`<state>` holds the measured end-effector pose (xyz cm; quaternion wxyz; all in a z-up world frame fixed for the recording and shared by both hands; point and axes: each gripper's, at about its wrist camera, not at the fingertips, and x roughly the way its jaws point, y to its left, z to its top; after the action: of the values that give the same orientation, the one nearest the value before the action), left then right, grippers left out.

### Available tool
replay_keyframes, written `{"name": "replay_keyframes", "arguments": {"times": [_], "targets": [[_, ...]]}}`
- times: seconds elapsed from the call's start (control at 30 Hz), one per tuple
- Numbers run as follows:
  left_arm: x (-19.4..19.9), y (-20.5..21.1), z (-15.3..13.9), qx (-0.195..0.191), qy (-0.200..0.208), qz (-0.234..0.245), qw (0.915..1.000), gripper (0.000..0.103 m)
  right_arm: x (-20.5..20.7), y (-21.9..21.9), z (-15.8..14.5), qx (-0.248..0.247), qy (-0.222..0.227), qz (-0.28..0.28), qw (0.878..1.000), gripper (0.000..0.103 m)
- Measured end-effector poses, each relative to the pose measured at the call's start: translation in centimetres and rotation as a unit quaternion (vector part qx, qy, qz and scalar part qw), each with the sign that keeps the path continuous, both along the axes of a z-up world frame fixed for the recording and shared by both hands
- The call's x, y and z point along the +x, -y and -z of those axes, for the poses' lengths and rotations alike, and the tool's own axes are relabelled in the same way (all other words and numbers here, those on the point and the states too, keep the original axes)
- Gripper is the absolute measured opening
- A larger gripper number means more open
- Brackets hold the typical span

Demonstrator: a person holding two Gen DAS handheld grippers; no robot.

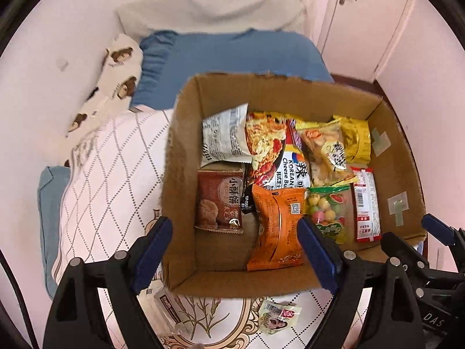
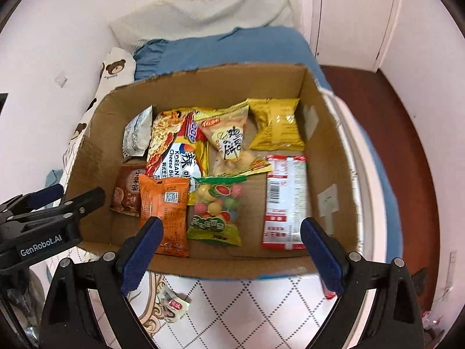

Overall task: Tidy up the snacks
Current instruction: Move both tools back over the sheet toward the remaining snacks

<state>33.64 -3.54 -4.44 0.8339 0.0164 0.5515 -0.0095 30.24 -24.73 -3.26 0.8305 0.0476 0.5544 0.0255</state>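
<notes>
A cardboard box (image 1: 186,151) stands open on a bed with a diamond-patterned quilt (image 1: 96,174); from its left side inward lie a brown biscuit packet (image 1: 219,200), a white-grey packet (image 1: 225,138) behind it, an orange packet (image 1: 277,226), a Korean cheese noodle bag (image 1: 273,151), a bag of coloured candy (image 1: 330,212), a gold packet (image 1: 357,138) and a red-and-white packet (image 1: 366,203) nearest the right wall.

The left gripper (image 1: 235,258) hangs over the box's near left corner, jaws spread wide and holding nothing; the orange packet lies below, between its blue pads but untouched; a small wrapped snack (image 1: 279,317) sits on the quilt outside the box.

The right gripper (image 2: 232,256) hovers over the near wall, likewise wide open and empty; the candy bag (image 2: 216,212) and red-and-white packet (image 2: 286,200) lie beyond its tips.
</notes>
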Motion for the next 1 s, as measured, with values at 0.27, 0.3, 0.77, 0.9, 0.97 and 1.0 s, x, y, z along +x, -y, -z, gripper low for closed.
{"name": "replay_keyframes", "arguments": {"times": [0.27,0.3,0.77,0.9,0.97,1.0], "targets": [[-4.5,0.3,-3.0,-0.022,0.045,0.004,0.9987,0.087,-4.2,0.8,-4.3,-0.011,0.062,0.002,0.998,0.097],[-5.0,0.3,-3.2,-0.020,0.051,0.004,0.9985,0.087,-4.6,0.8,-4.6,-0.012,0.068,0.003,0.998,0.097],[-11.5,0.4,-8.2,-0.027,0.130,0.008,0.9912,0.087,-11.7,1.6,-10.4,-0.022,0.148,0.003,0.989,0.097],[-13.0,0.5,-9.7,-0.029,0.152,0.006,0.9879,0.087,-13.1,2.0,-11.9,-0.018,0.164,0.006,0.986,0.097],[-13.5,0.5,-10.2,-0.034,0.159,0.007,0.9866,0.087,-13.4,2.1,-12.4,-0.015,0.170,0.008,0.985,0.097],[-13.7,0.5,-10.4,-0.034,0.161,0.004,0.9864,0.087,-13.7,2.2,-12.7,-0.012,0.172,0.010,0.985,0.097]]}}
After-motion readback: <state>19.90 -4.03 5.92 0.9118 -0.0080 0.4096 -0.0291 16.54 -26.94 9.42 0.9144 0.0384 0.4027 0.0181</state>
